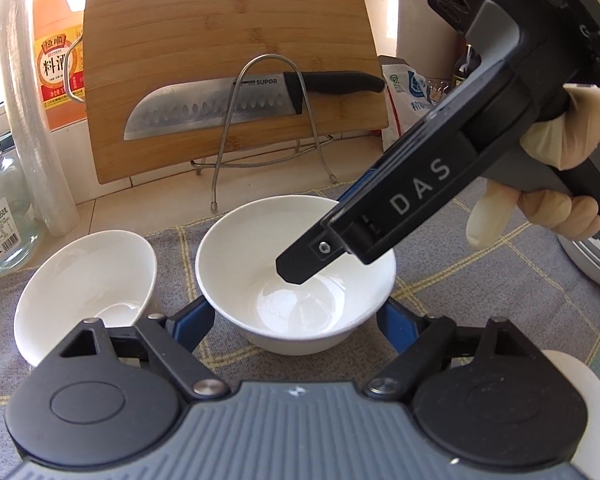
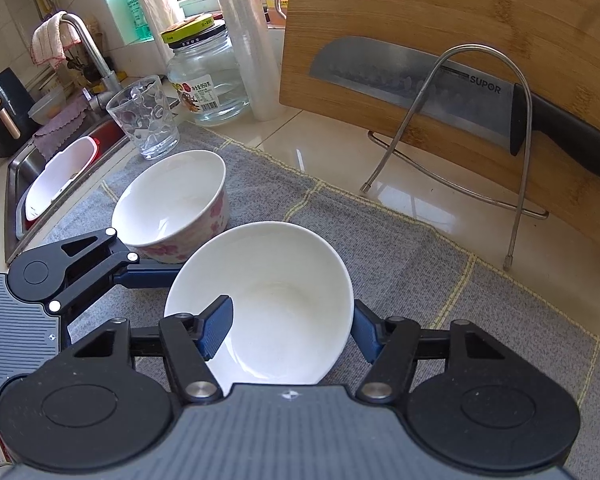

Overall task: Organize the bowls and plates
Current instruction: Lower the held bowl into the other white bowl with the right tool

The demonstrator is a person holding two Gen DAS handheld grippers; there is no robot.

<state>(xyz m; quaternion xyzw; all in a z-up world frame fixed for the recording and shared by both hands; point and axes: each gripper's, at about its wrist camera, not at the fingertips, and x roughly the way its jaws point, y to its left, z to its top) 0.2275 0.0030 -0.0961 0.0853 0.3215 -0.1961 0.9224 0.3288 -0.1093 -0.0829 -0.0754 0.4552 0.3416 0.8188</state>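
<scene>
Gripping one bowl with two tools is the condition to manage here. The plain white bowl (image 1: 300,300) sits on the grey cloth (image 2: 420,280) covering the counter (image 2: 320,148), just in front of the flowered bowl (image 2: 172,200).

**State of the tongs**
- Left tongs (image 1: 294,320): about half open, straddling the plain white bowl, with one finger at each side of its outer wall. The fingertips are hidden behind the wall, so a firm hold cannot be confirmed.
- Right tongs (image 2: 292,332): partly closed over the bowl's wall, one finger inside the bowl and one outside. Whether both pads press on the wall cannot be told.

**Probable faults and causes**
1. Slip: the glazed wall is smooth and curved. A light pinch on one wall would likely let the bowl swing or drop when raised.
2. Opposed pull: if both tongs hold and only one hand moves, the bowl may twist out of a grip or chip at the rim.
3. Collision: the flowered bowl stands just beside, and the drinking glass (image 2: 144,116) is near it. A sideways swing could strike either one.
4. Cloth drag: a low lift could snag and shift the cloth.
</scene>
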